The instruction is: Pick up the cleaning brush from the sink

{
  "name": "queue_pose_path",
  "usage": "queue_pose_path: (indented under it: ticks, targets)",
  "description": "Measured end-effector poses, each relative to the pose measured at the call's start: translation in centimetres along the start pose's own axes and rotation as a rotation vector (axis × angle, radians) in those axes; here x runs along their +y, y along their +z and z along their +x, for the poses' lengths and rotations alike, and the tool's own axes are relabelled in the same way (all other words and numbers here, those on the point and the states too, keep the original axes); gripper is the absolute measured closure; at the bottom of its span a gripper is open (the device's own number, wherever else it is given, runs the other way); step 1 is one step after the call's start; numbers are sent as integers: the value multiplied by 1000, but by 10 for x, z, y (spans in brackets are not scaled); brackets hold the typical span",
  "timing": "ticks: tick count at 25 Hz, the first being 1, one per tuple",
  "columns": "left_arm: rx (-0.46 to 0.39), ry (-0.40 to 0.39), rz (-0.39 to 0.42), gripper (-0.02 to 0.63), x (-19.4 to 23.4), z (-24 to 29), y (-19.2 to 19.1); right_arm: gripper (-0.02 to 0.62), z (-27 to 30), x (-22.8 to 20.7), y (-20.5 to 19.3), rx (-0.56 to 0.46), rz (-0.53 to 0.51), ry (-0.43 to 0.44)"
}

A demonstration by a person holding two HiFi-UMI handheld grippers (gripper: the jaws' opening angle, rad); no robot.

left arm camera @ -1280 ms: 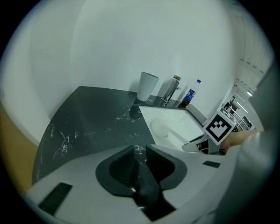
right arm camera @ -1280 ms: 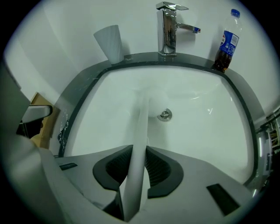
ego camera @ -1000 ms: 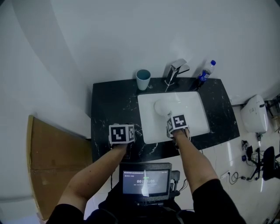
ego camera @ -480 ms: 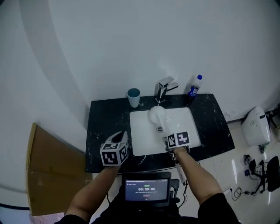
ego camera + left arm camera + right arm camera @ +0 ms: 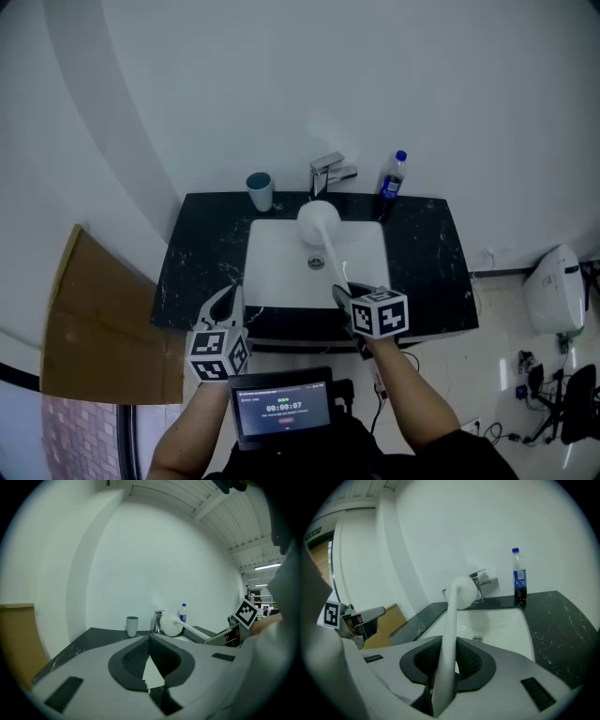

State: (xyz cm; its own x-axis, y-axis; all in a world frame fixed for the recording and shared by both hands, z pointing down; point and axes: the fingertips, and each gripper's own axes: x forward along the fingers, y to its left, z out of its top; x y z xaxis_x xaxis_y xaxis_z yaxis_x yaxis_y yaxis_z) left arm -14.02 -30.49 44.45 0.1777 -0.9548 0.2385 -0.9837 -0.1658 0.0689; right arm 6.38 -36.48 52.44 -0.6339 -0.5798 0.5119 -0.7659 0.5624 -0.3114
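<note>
The cleaning brush (image 5: 319, 221) is white, with a round head and a long straight handle. It is lifted over the white sink (image 5: 272, 272), its head near the faucet (image 5: 328, 173). My right gripper (image 5: 339, 292) is at the sink's front edge, shut on the lower handle. In the right gripper view the handle runs up between the pads (image 5: 471, 660) to the brush head (image 5: 461, 592). My left gripper (image 5: 232, 295) hovers at the counter's front left, tips together with nothing in them. The left gripper view shows its tips (image 5: 150, 638) meeting, and the brush (image 5: 172, 625) beyond.
A pale blue cup (image 5: 260, 190) stands left of the faucet and a blue-labelled bottle (image 5: 391, 187) right of it, both on the black counter (image 5: 202, 253). A cardboard sheet (image 5: 94, 328) leans at the left. A screen (image 5: 281, 408) sits below my hands.
Both grippers have risen and drawn back to the counter's front edge. The brush, which lay in the sink, has come up with the right gripper. The left gripper has left the counter top.
</note>
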Motion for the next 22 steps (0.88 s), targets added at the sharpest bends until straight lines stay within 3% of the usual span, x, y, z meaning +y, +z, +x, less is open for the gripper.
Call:
queue_pose_path:
  ticks: [4, 12, 16, 22]
  targets:
    - [-12, 28, -66, 606, -13, -38, -11, 518, -49, 20, 12, -119, -37, 2]
    - [-69, -57, 11, 606, -41, -101, -22, 518, -116, 82, 0, -271, -111, -32]
    - [-91, -86, -54, 606, -68, -130, -29, 518, -152, 88, -24, -289, -103, -36]
    - [-122, -52, -15, 606, -115, -172, -19, 518, -221, 80, -40, -353, -92, 3]
